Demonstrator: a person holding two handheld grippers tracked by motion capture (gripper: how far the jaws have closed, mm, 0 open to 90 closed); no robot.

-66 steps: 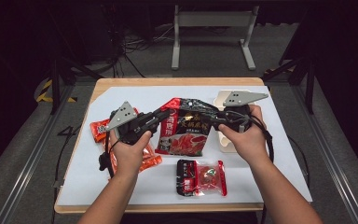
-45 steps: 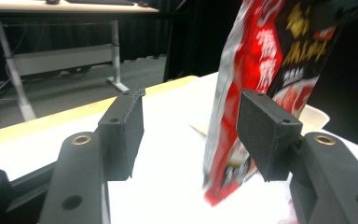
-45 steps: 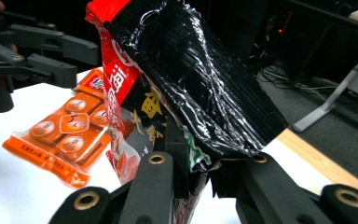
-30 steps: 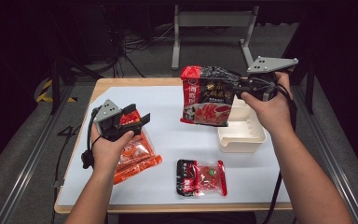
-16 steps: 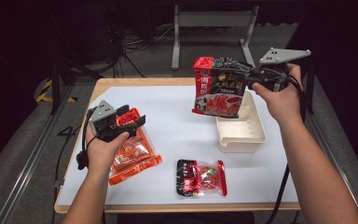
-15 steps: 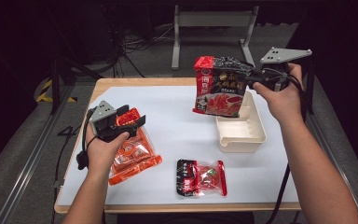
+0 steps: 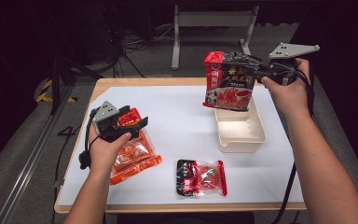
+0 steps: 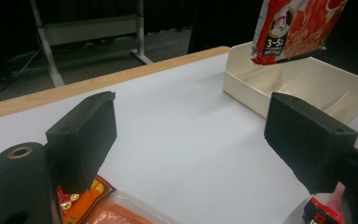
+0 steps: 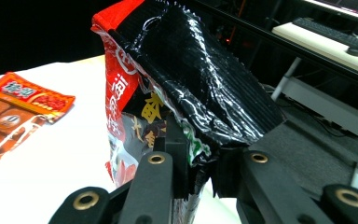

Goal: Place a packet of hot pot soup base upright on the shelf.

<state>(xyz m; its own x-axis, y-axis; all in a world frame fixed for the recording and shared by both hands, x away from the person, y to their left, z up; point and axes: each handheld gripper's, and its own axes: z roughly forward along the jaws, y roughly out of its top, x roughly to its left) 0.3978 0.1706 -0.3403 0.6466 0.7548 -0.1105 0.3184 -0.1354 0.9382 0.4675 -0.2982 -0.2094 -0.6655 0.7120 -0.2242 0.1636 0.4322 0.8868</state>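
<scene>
The right gripper (image 7: pixel 256 73) is pinching the top edge of a big red-and-black food pouch (image 7: pixel 229 80), and the pouch is hanging in the air directly above the far end of the cream plastic tray (image 7: pixel 240 138), its bottom edge just over the tray's rim. In the right gripper view the two black jaws are squeezing the crinkled black foil at the top of the pouch (image 9: pixel 186 88), pressed close together on it, with the bag drooping away to the left of that view.

Over on the other side, the left gripper (image 7: pixel 137 123) is sitting low over the orange sauce packet (image 7: pixel 133 156) near the left edge of the white table mat (image 7: pixel 177 116). Its jaws have just been opening and are standing wide apart, with nothing between them: in the left gripper view they are framing bare white mat, the corner of the orange sauce packet (image 8: pixel 81 203) lying beneath the left jaw. Farther off in that view, the cream tray (image 8: pixel 303 84) is resting on the mat with the lower end of the pouch (image 8: pixel 298 28) dangling above it.

A smaller red-and-clear packet (image 7: pixel 201 177) is lying flat near the front edge of the mat, well apart from both grippers.
</scene>
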